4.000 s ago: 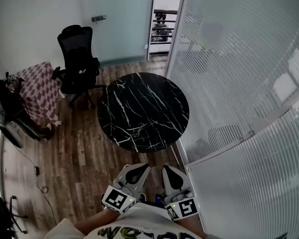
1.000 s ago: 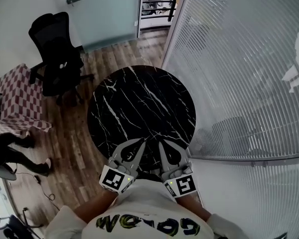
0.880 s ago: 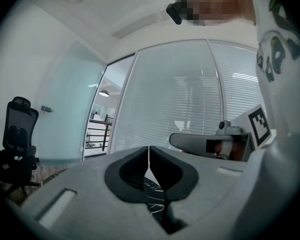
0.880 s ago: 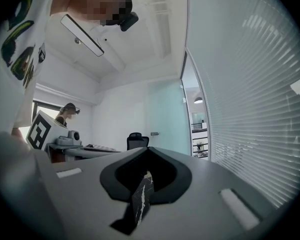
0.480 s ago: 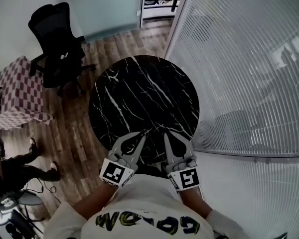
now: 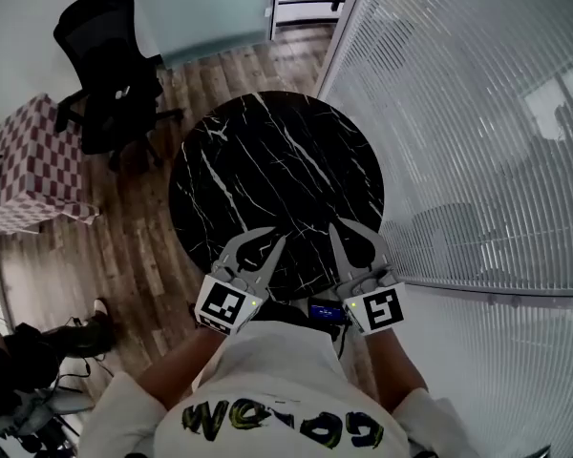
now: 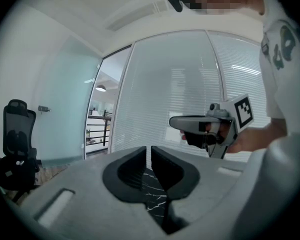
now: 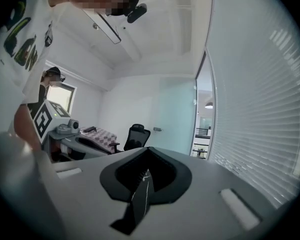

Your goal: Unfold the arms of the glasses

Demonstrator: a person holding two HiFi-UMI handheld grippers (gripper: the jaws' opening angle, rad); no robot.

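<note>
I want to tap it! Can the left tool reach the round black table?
Probably yes. The left tool, whose empty jaws have just been opening a little, seems to hover at the near edge of the round black table, and nothing stands in the way.

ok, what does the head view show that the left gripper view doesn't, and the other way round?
Head view only: the whole round black marble table, the checkered tablecloth. Left gripper view only: the slit between the left tongs' jaws, which have just been opening, nothing in it; the ceiling. Both: the left tongs themselves, the right tongs, the black office chair, the slatted blinds. No glasses in either.
</note>
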